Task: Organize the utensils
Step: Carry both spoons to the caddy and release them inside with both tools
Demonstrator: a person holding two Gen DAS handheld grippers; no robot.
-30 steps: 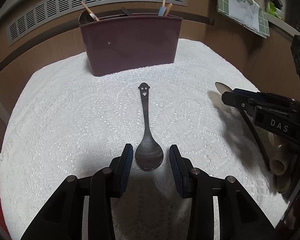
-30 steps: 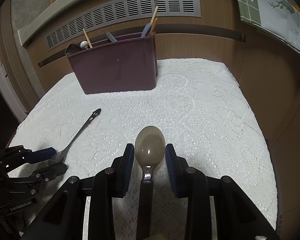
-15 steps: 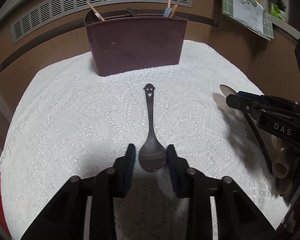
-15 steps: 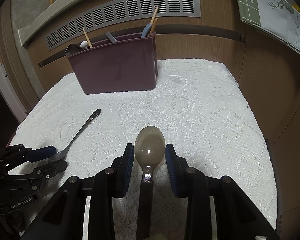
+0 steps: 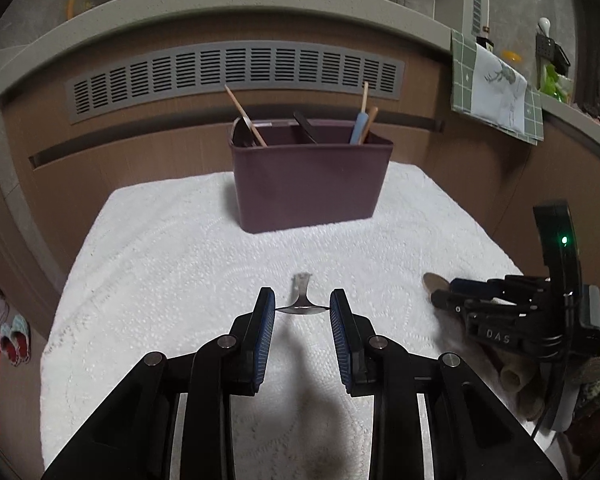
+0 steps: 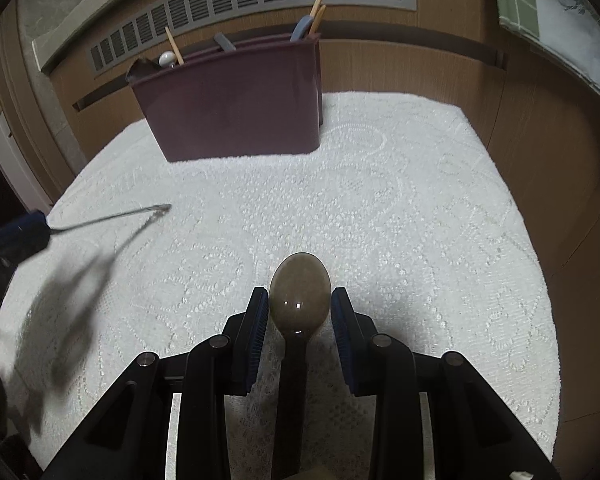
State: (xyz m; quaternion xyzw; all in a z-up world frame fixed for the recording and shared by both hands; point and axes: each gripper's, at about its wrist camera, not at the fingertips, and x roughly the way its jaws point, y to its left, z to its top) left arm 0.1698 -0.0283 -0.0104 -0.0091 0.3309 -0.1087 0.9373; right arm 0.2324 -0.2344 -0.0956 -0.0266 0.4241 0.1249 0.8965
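My left gripper is shut on the bowl of a dark metal spoon and holds it above the white cloth, handle pointing away. From the right wrist view the same spoon shows lifted at the left, blurred. My right gripper is shut on a brown spoon whose bowl sticks out between the pads. A maroon utensil holder stands at the back of the cloth; it also shows in the right wrist view.
The holder has several utensils in its compartments. A white lace cloth covers the table. A wooden cabinet with a grey vent rises behind. A green towel hangs at the right.
My left gripper closed on the metal spoon's bowl and lifted it off the cloth, tilting upward. The right gripper kept still with its spoon.
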